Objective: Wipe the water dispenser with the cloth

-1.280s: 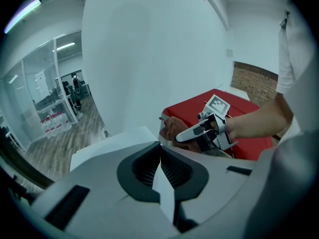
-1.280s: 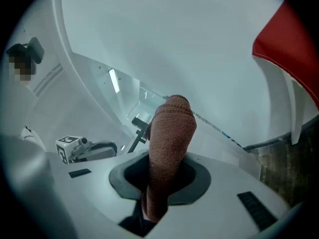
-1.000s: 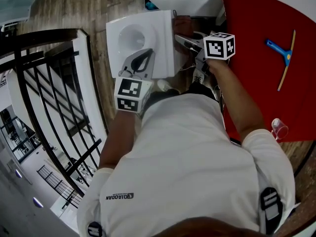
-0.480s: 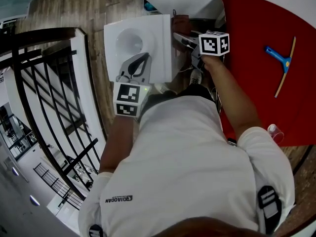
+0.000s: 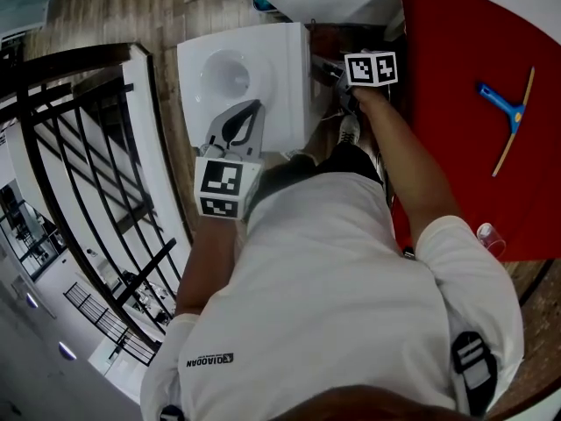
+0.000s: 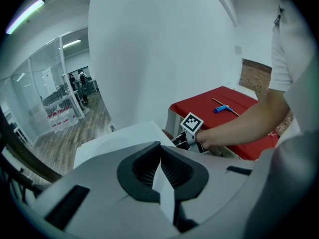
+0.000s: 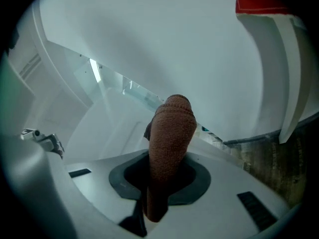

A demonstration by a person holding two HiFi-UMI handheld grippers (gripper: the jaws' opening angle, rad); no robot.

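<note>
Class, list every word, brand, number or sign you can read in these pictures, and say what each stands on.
"QIAODAN": small brand print on the white shirt.
Cubes on the left gripper and right gripper: black square markers, no letters.
Nothing else readable.

Off to your sides
A red tabletop point(image 5: 456, 51) lies at your right; on it rests a blue-handled squeegee with a yellow blade point(image 5: 511, 112); a clear plastic cup point(image 5: 492, 239) stands near its edge; a black metal railing point(image 5: 70, 61) runs at your left.
</note>
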